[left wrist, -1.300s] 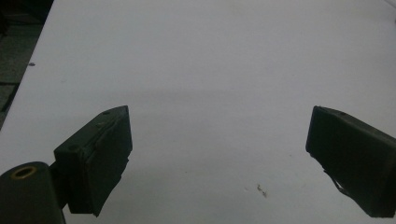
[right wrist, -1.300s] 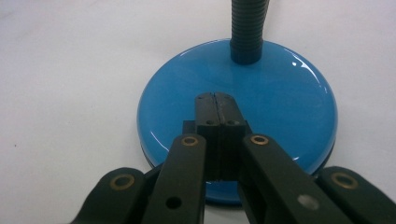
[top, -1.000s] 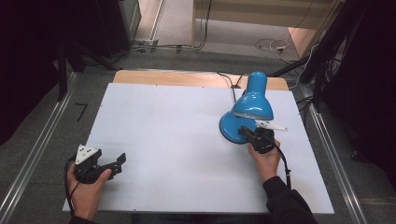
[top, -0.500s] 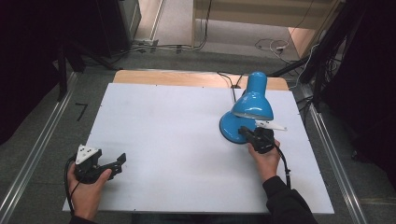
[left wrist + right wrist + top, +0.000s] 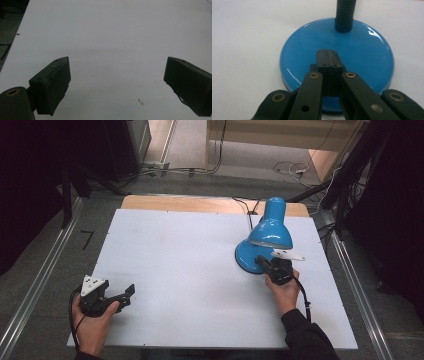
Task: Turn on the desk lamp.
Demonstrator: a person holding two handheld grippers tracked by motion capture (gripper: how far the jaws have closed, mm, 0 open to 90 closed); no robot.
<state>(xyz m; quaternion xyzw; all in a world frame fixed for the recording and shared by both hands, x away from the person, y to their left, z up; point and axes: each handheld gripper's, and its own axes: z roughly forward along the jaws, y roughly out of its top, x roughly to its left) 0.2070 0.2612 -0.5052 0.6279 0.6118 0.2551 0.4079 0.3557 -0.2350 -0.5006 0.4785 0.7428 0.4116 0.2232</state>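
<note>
A blue desk lamp [image 5: 270, 232] stands at the right of the white table [image 5: 190, 250], its shade bent down over its round base [image 5: 246, 257]. My right gripper [image 5: 261, 262] lies low over the near part of that base. In the right gripper view the gripper [image 5: 327, 53] is shut, jaws pressed together with nothing between them, its tip on the glossy blue base [image 5: 362, 57] in front of the black ribbed neck [image 5: 344, 15]. My left gripper [image 5: 125, 296] rests at the table's front left. Its jaws stand wide open over bare white tabletop [image 5: 116, 82].
The lamp's black cord [image 5: 245, 205] runs off the far edge of the table. A wooden strip [image 5: 175, 202] borders the far side. Metal rails [image 5: 40, 280] flank the table, and cables lie on the floor [image 5: 290, 167] beyond.
</note>
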